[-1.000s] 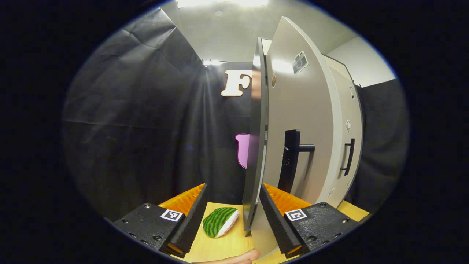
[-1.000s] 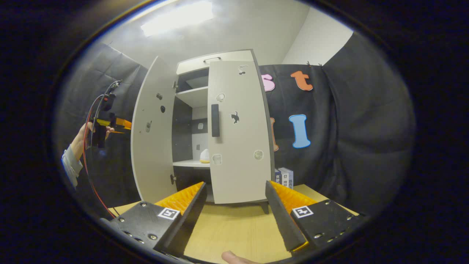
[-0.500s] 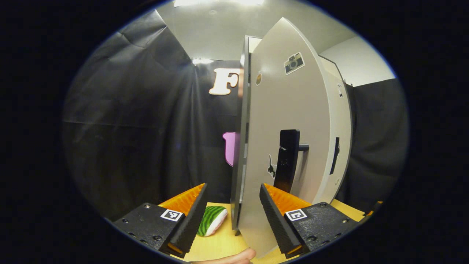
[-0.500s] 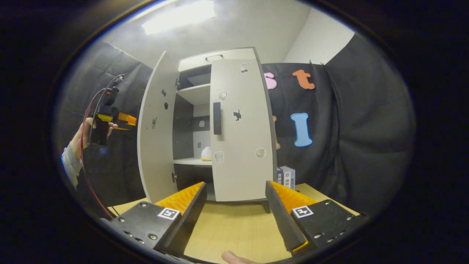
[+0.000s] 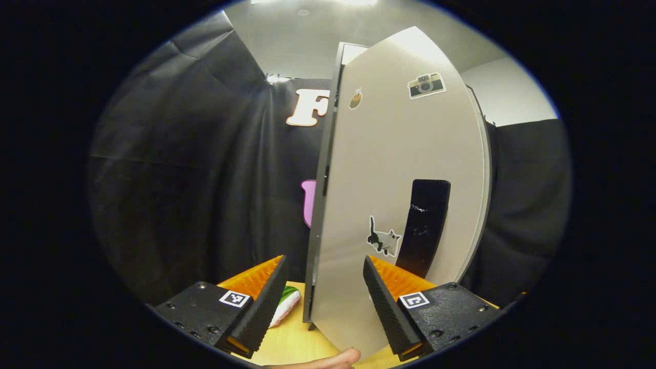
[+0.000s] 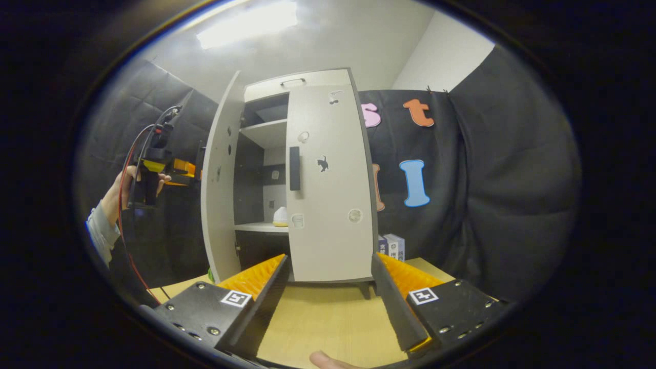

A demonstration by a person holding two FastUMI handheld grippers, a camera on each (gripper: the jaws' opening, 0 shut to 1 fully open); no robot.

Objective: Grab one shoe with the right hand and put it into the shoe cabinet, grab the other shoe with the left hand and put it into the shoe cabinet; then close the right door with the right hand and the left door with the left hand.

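The pale shoe cabinet (image 6: 307, 84) stands on a wooden table (image 6: 328, 318). Its right door (image 6: 330, 195) sits flat against the front, and its left door (image 6: 219, 189) hangs part way open. Through the gap, a pale shoe (image 6: 280, 216) rests on the middle shelf. In the left gripper view the left door (image 5: 389, 169), with its black handle (image 5: 425, 225), stands close in front. My left gripper (image 5: 324, 261) is open with the door's lower edge between its fingers. A hand (image 6: 118, 195) holds that gripper (image 6: 189, 169) at the door's outer face. My right gripper (image 6: 329, 256) is open over the table, holding nothing.
A green-striped soft toy (image 5: 284, 302) lies on the table just left of the left door. Two small boxes (image 6: 392, 246) stand to the right of the cabinet's foot. A sleeve (image 6: 100, 233) shows at the far left.
The left door has swung further toward the cabinet, its face now turned to the left gripper's camera. The left gripper followed it. The right gripper and right door stayed nearly still.
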